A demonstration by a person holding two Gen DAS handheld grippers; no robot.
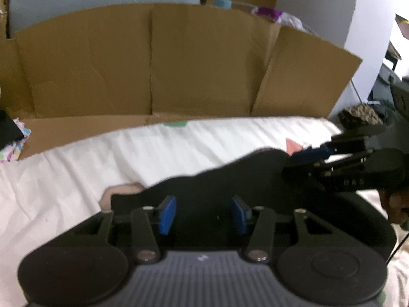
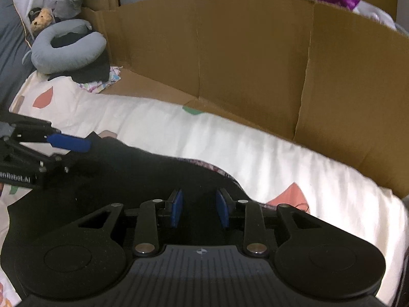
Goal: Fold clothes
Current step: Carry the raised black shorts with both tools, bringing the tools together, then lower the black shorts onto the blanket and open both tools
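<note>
White bedsheet [image 2: 230,138], cardboard wall [image 2: 230,51] behind, black garment [image 2: 153,168], both hand-held grippers' fingers apart.

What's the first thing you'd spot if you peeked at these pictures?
A black garment sprawls across the white bedsheet, with both grippers, left and right, open just above it. Behind the bed stands a big brown cardboard wall, and a grey neck pillow rests at the far left corner.

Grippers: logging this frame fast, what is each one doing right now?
Left gripper: open, above the black garment, holding nothing.
Right gripper: open, above the same garment, holding nothing.
</note>
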